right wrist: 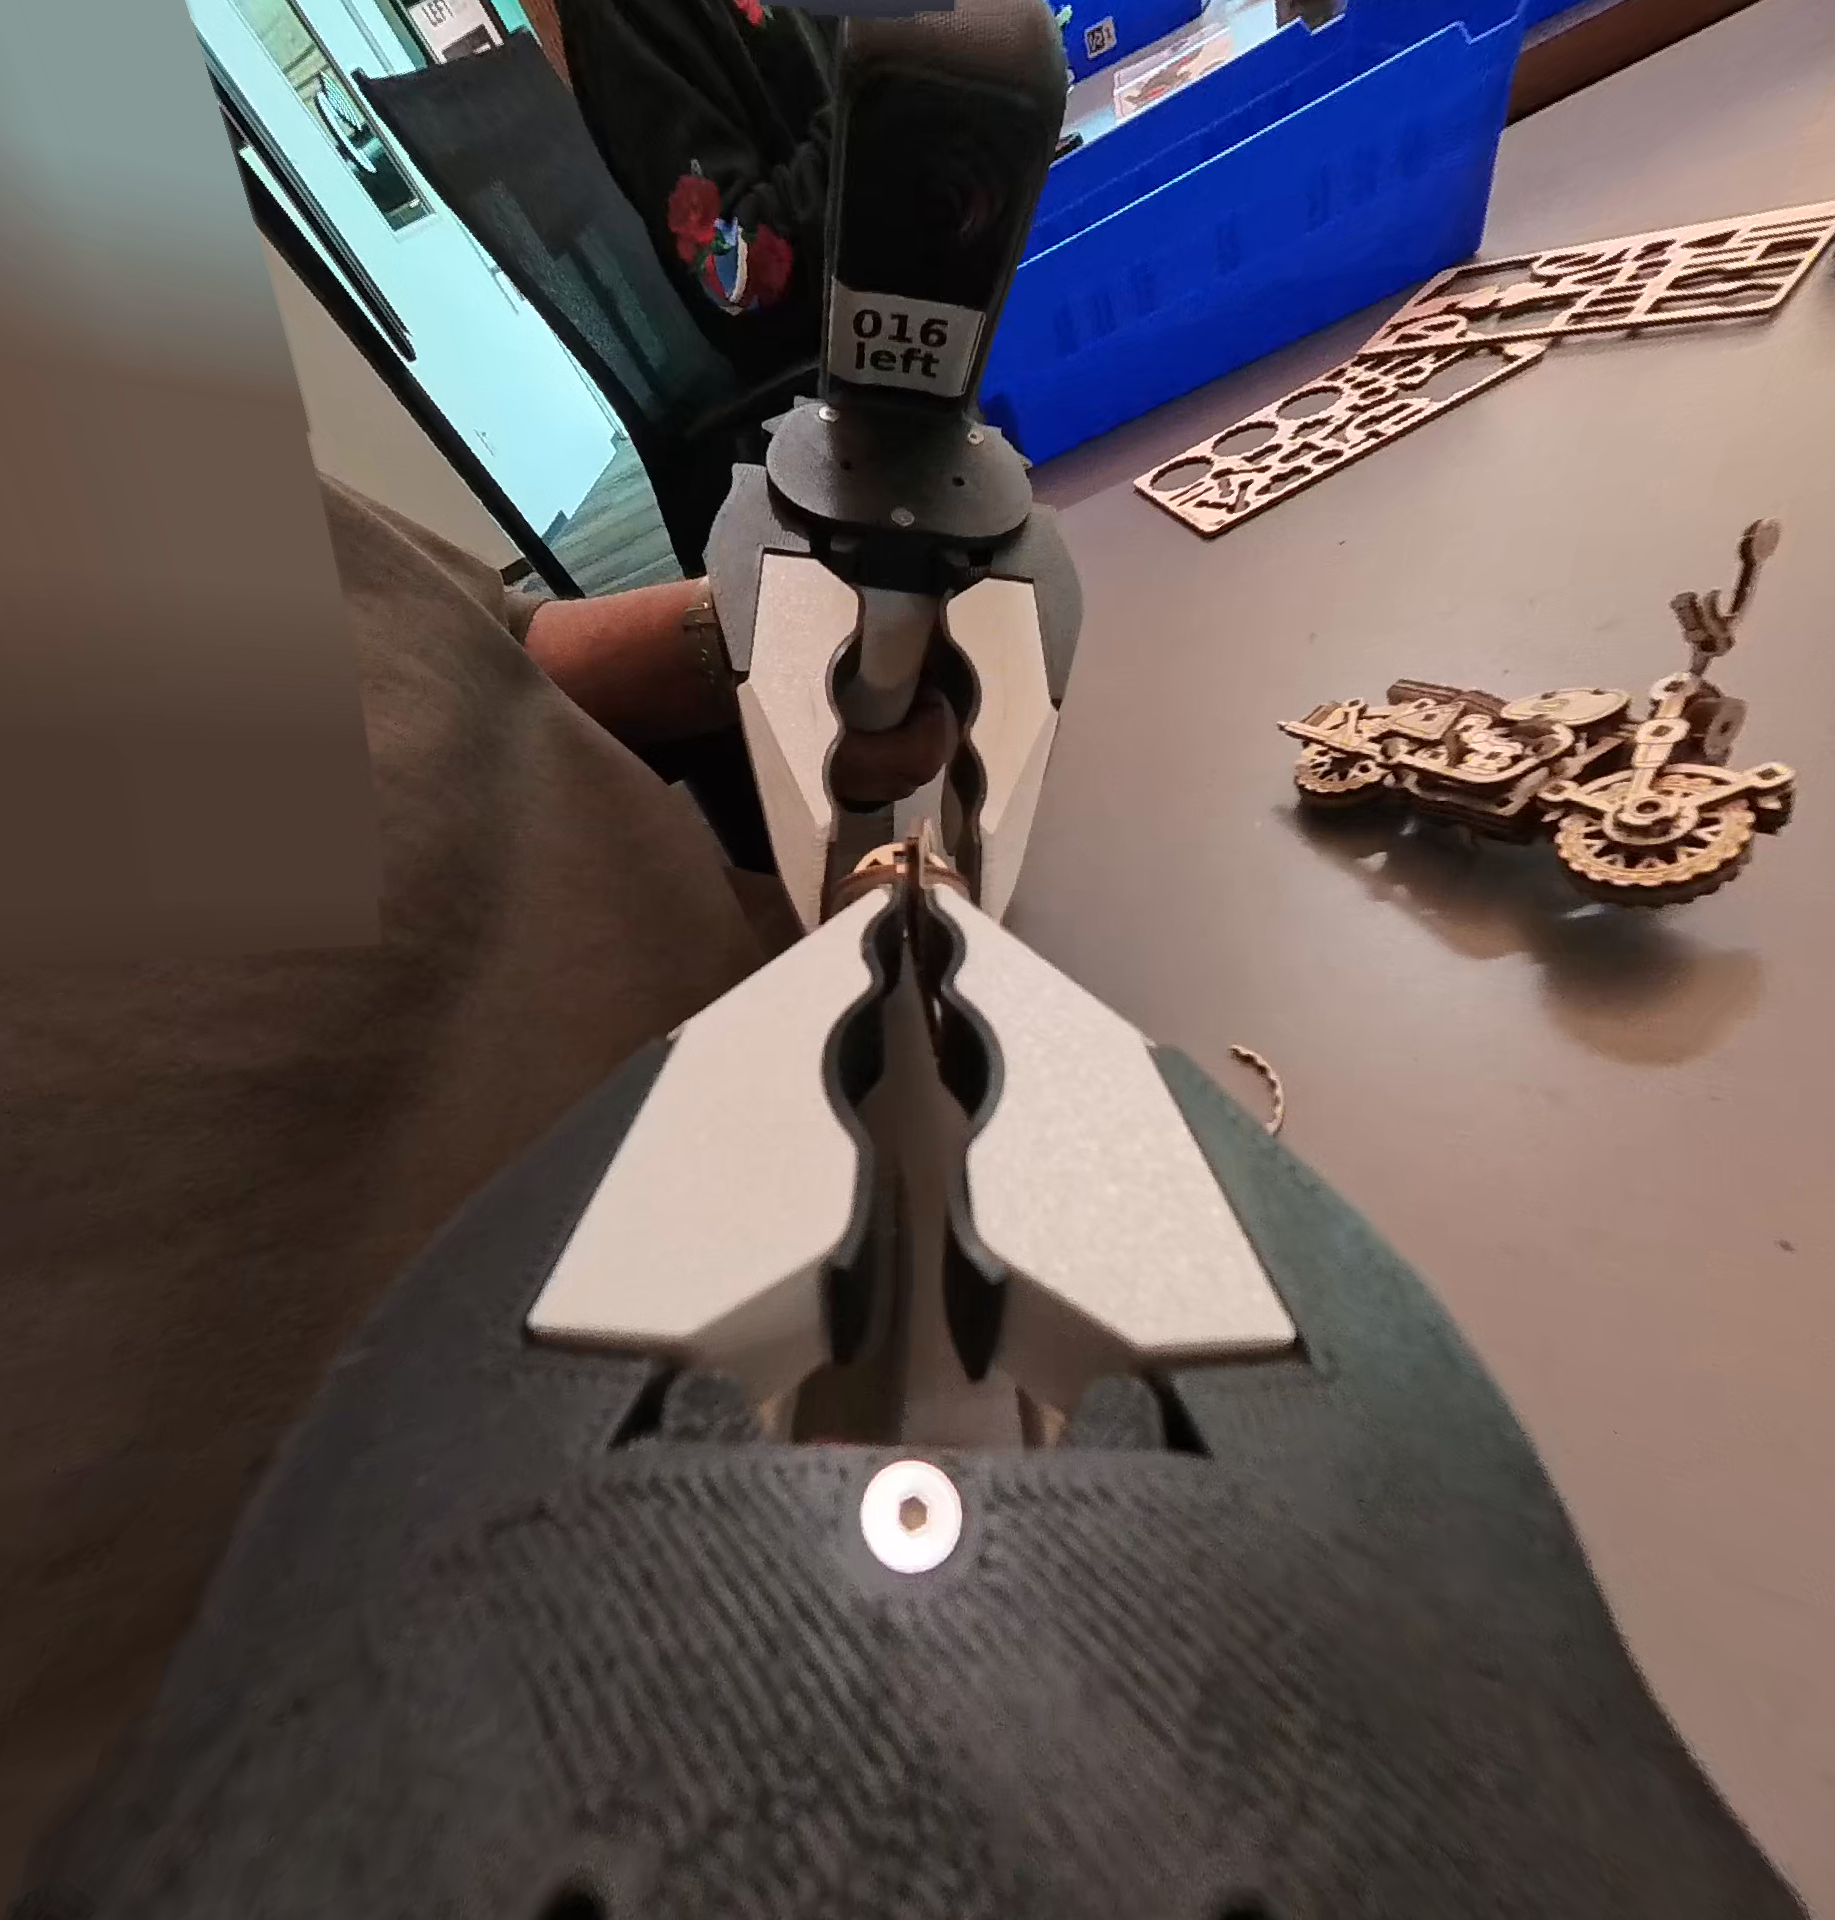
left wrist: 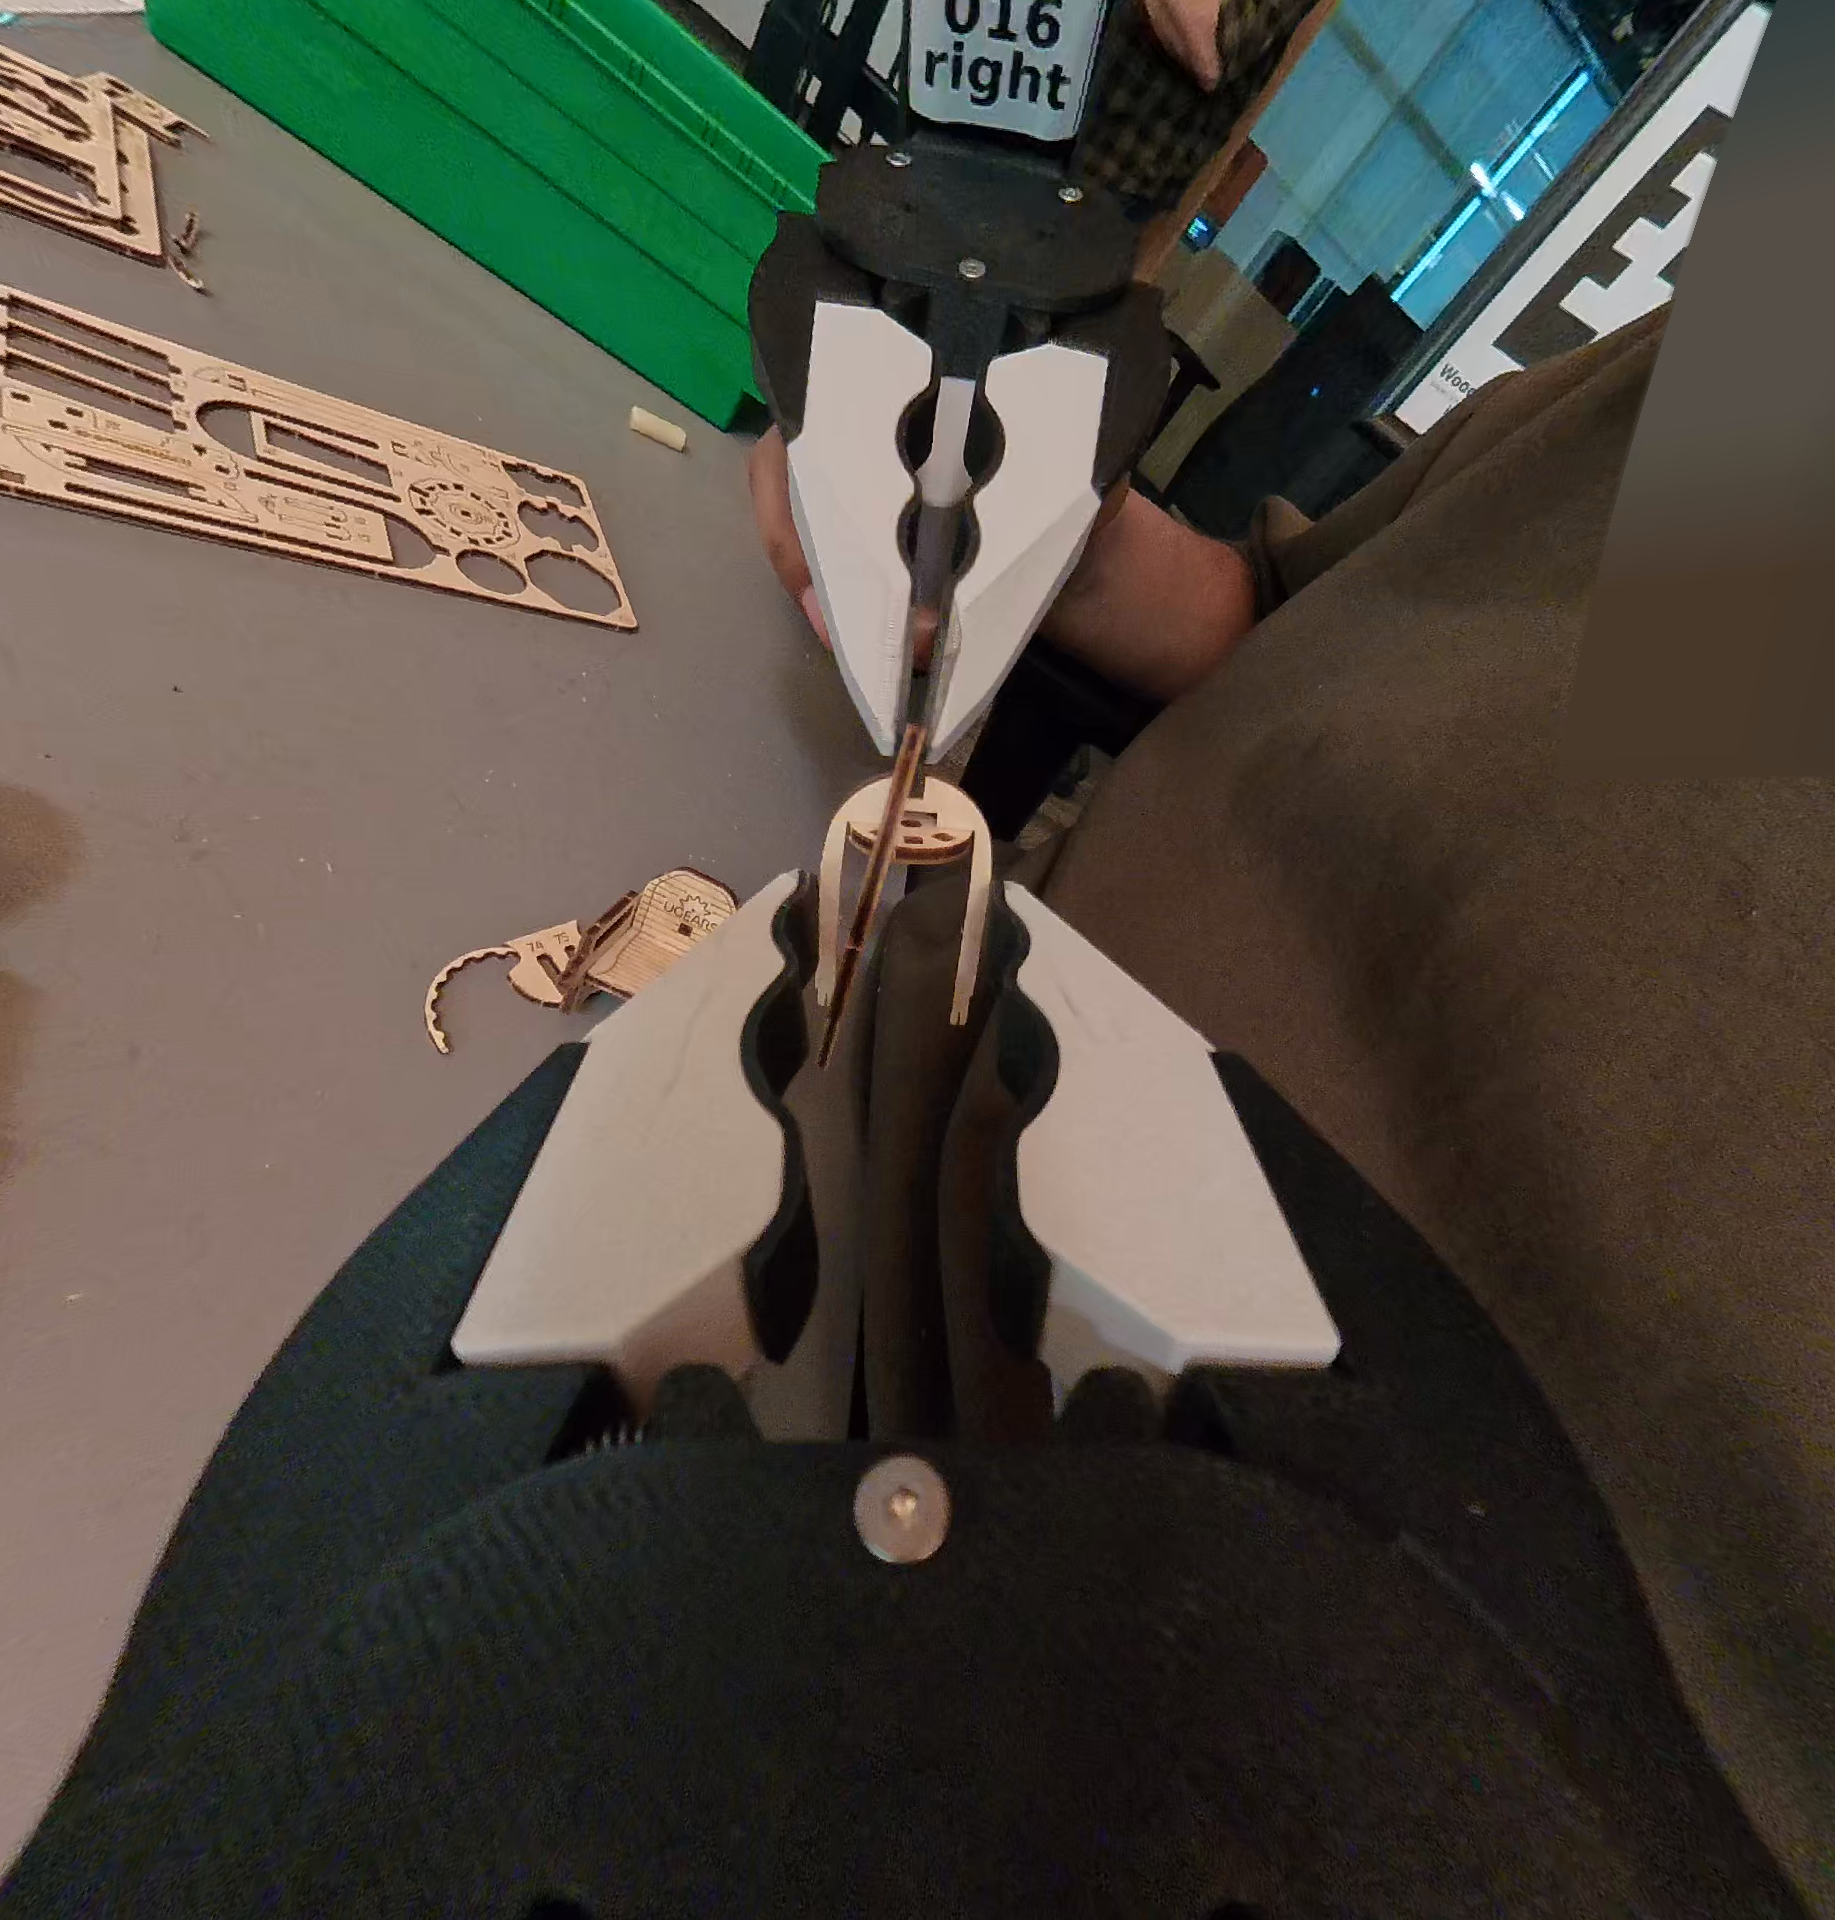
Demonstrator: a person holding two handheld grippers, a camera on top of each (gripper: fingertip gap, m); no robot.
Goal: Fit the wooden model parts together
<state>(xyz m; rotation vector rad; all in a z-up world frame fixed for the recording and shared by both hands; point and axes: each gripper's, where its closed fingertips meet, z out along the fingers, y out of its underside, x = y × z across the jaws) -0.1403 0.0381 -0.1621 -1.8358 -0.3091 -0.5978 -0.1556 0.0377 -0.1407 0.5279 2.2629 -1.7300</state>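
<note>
In the left wrist view, two pale, laser-cut plywood sheets (left wrist: 269,457) full of punched-out holes lie flat at the upper left on the smooth grey table (left wrist: 269,779), with bare surface below them. A ribbed green plastic bin (left wrist: 497,177) closes off the top edge. Lower, left of centre, a small wooden seat-shaped part (left wrist: 643,940) and a toothed arc (left wrist: 454,987) lie loose. At centre the left gripper (left wrist: 897,894), white wedge fingers with wavy black pads, pinches a light U-shaped wooden part (left wrist: 970,904). Facing it from above, the right gripper (left wrist: 911,743) is pressed together on a thin flat wooden strip (left wrist: 871,894) running edge-on through the U. A brown sleeve (left wrist: 1412,935) fills the right side.

In the right wrist view the same two grippers meet tip to tip at centre. To the right, well apart, a finished wooden motorcycle model (right wrist: 1547,790) stands on open tabletop; a blue bin (right wrist: 1256,249) and more cut-out sheets (right wrist: 1464,364) sit at the upper right.
</note>
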